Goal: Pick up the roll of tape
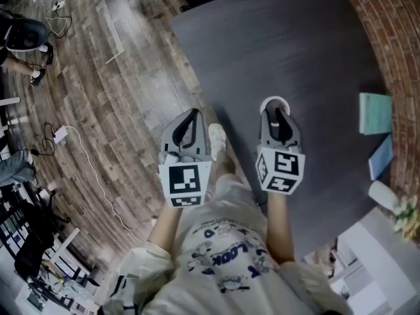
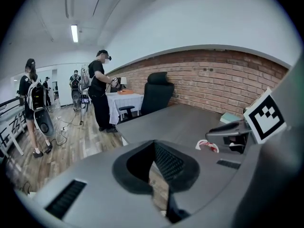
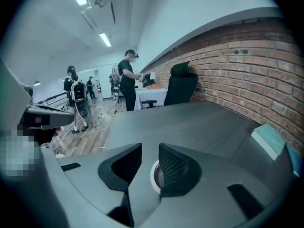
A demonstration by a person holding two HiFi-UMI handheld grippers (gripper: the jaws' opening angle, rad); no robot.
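Observation:
The white roll of tape (image 1: 273,101) lies flat on the dark grey table (image 1: 295,44). My right gripper (image 1: 277,107) is over it, tips down at the roll. In the right gripper view, the jaws of the right gripper (image 3: 149,148) stand a little apart, and the roll's white rim (image 3: 155,175) shows in the gap, mostly under the right-hand jaw. My left gripper (image 1: 193,113) hangs beside the table's left edge, above the floor, and holds nothing. Its tips touch in the left gripper view (image 2: 154,144). That view also shows the tape (image 2: 207,145) at the right gripper's tip.
A teal book (image 1: 375,113), a blue book (image 1: 380,156) and a white cylinder (image 1: 384,194) lie along the brick wall at the table's right. A black office chair (image 2: 156,91) stands at the far end. Several people (image 2: 99,91) stand on the wooden floor at the left, among cables.

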